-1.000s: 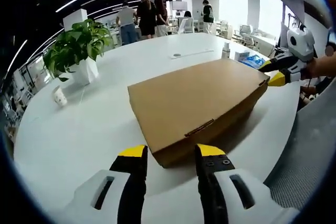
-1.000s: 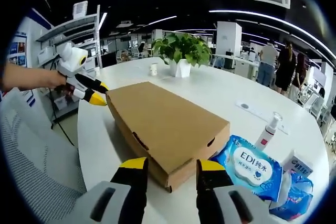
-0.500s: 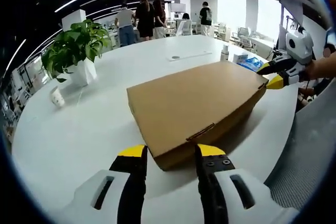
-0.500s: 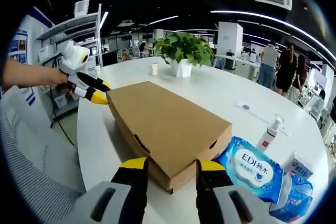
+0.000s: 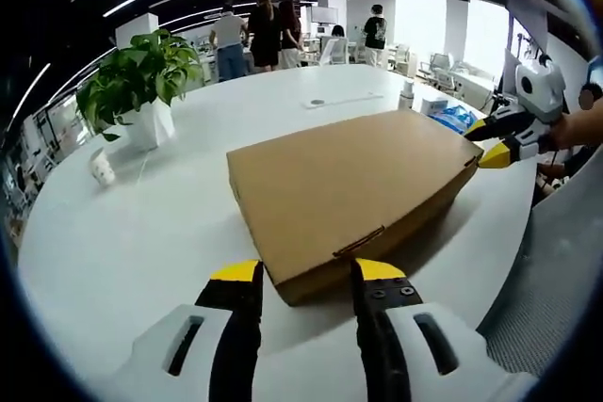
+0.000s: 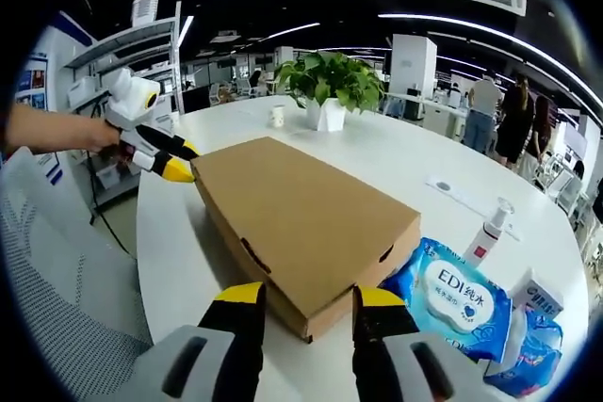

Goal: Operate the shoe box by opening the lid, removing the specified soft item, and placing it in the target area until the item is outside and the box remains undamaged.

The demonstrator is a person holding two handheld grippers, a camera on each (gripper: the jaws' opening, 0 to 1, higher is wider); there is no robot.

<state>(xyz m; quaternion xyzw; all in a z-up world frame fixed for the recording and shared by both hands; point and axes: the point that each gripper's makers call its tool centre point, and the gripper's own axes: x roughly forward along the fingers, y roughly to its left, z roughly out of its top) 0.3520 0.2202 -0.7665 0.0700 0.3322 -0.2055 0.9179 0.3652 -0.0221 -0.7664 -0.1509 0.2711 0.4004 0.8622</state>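
Note:
A flat brown cardboard shoe box (image 5: pixel 350 183) lies shut on the white table (image 5: pixel 122 233). In the left gripper view my left gripper (image 5: pixel 306 280) stands open at the box's near corner, one jaw on each side of it. My right gripper (image 5: pixel 490 138) comes in from the right at the box's far end. In the right gripper view my right gripper (image 6: pixel 306 300) is open around the near corner of the box (image 6: pixel 301 218). The left gripper (image 6: pixel 170 159) reaches the far corner, held by a hand. The soft item is hidden inside.
A potted plant (image 5: pixel 137 82) and a small cup (image 5: pixel 100 168) stand far left. A wet-wipes pack (image 6: pixel 452 297), a pump bottle (image 6: pixel 488 228) and small packets lie beside the box. A grey mesh chair (image 6: pixel 57 308) stands by the table edge. People stand in the background.
Both views have shifted only slightly. The box stays shut and in place, and both grippers keep their spots at its corners.

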